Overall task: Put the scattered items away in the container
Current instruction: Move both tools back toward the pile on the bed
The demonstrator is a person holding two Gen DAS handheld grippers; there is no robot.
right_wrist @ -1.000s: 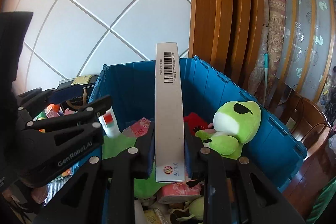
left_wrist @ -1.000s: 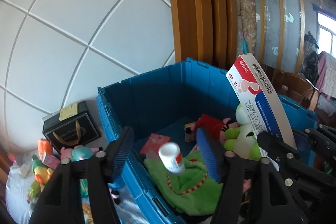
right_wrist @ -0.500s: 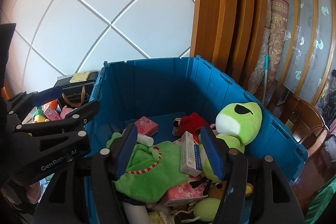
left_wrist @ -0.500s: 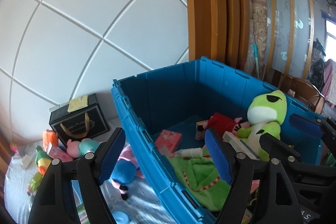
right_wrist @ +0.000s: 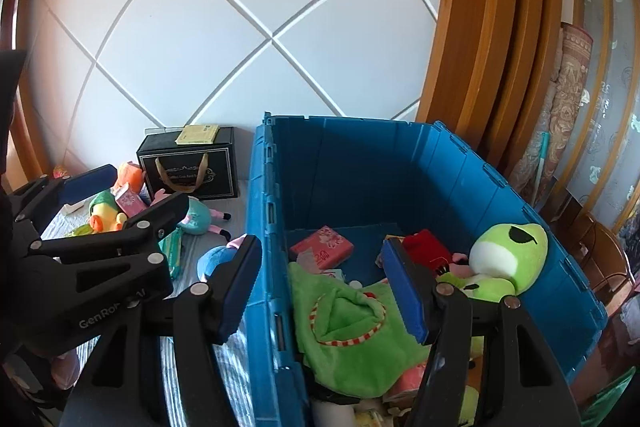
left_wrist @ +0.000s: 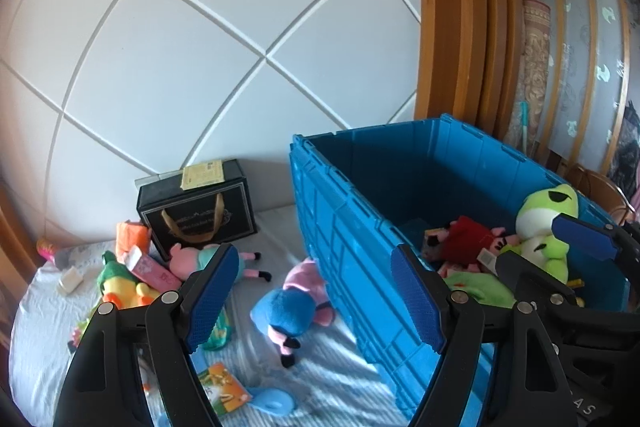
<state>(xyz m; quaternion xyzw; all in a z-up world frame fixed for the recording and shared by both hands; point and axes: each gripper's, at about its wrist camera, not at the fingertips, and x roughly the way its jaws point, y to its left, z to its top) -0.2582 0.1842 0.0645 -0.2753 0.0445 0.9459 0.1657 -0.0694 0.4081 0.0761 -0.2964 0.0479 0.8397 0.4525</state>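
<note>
Both tongs gaping, empty: left tongs (left_wrist: pixel 316 301), right tongs (right_wrist: pixel 320 291), right jaws just opened. Pig toy (left_wrist: pixel 294 301) on bed at 12 o'clock from left tongs, long axis toward 1 o'clock, beside bin (left_wrist: pixel 344 227). Left hand nearer.

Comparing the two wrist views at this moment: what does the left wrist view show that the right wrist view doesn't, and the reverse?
Only the left wrist view: the floor in front, with a blue scoop and an orange-green packet, and the whole blue-capped plush.

Only the right wrist view: the crate's inside near its front, with a pink pack and the spread-out green cloth.

Both: the blue crate, frog plush, black gift box, and both tongs, left and right, open and empty.
</note>
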